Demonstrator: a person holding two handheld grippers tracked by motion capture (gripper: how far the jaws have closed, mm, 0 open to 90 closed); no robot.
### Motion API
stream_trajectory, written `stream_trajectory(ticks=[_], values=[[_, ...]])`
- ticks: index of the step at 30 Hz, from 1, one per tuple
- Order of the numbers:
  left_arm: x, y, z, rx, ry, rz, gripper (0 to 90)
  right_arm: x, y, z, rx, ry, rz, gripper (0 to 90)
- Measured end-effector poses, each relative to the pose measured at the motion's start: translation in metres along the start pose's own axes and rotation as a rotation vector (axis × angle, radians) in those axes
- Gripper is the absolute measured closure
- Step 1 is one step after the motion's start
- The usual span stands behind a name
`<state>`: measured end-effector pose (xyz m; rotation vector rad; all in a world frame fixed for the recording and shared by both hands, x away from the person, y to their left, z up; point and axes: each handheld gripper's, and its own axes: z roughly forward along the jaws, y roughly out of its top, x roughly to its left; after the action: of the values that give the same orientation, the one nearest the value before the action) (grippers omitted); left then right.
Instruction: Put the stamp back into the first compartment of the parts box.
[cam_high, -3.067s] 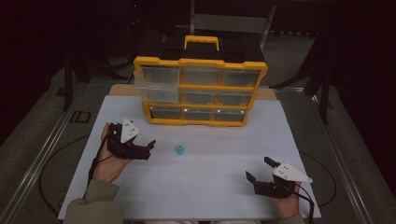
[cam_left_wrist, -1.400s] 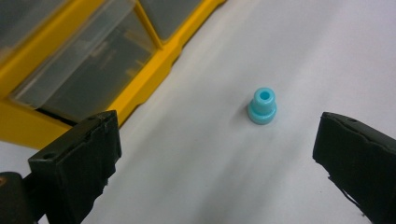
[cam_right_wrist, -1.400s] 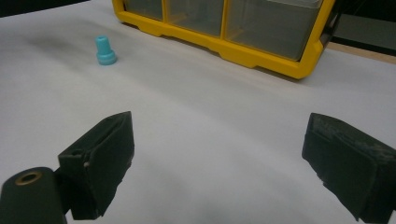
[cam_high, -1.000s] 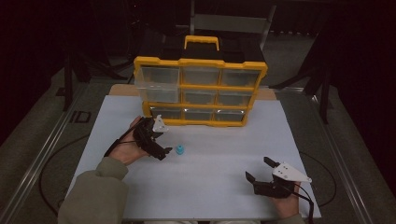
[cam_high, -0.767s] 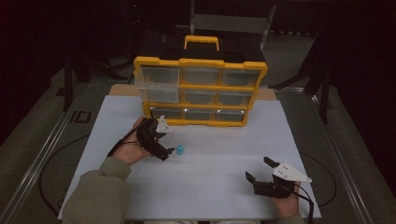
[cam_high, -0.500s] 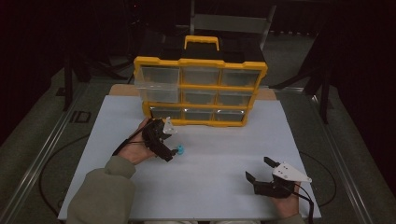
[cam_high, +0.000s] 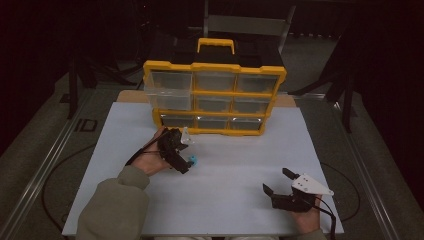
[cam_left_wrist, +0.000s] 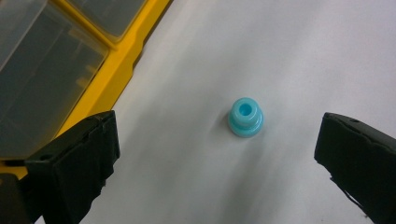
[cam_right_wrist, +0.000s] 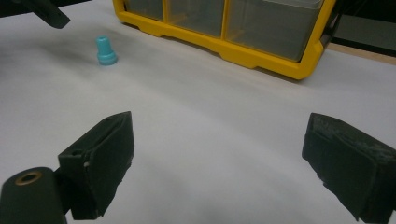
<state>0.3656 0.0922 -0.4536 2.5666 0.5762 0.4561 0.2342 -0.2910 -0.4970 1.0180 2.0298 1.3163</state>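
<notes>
A small light-blue plastic peg (cam_high: 192, 160) (cam_left_wrist: 245, 117) (cam_right_wrist: 106, 51) stands upright on the white table sheet (cam_high: 235, 165). My left gripper (cam_high: 184, 159) (cam_left_wrist: 219, 163) hovers right over it, pointing down, jaws open and wide on either side of the peg without touching it. My right gripper (cam_high: 277, 182) (cam_right_wrist: 219, 163) rests low at the table's near right, open, nothing between its jaws. A yellow drawer organizer (cam_high: 215, 92) (cam_right_wrist: 224, 28) (cam_left_wrist: 60, 70) with clear drawers stands at the back; its upper-left drawer (cam_high: 167, 97) is pulled out a little.
The organizer's bottom edge (cam_left_wrist: 119, 70) lies close to the left of the left gripper. A person's left sleeve (cam_high: 115, 205) comes in from the bottom. Dark floor and metal rails (cam_high: 45, 165) flank the table. Bare white sheet lies between the two grippers.
My left gripper has travelled from the table's left side rightward and tilted down over the blue peg. The right gripper has stayed put.
</notes>
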Motion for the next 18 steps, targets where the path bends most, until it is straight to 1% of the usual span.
stream_trajectory(ticks=[9,12,18], values=[[-0.003,0.007,0.009,0.019,-0.020,0.016,2.0,0.000,0.000,0.000,0.000,0.003,0.000,9.0],[-0.004,0.009,0.012,0.035,-0.025,0.024,2.5,0.000,0.000,0.000,0.000,0.003,0.000,9.0],[-0.004,0.011,0.018,0.061,-0.040,0.020,5.3,-0.001,0.000,0.000,0.001,0.002,0.002,9.0]])
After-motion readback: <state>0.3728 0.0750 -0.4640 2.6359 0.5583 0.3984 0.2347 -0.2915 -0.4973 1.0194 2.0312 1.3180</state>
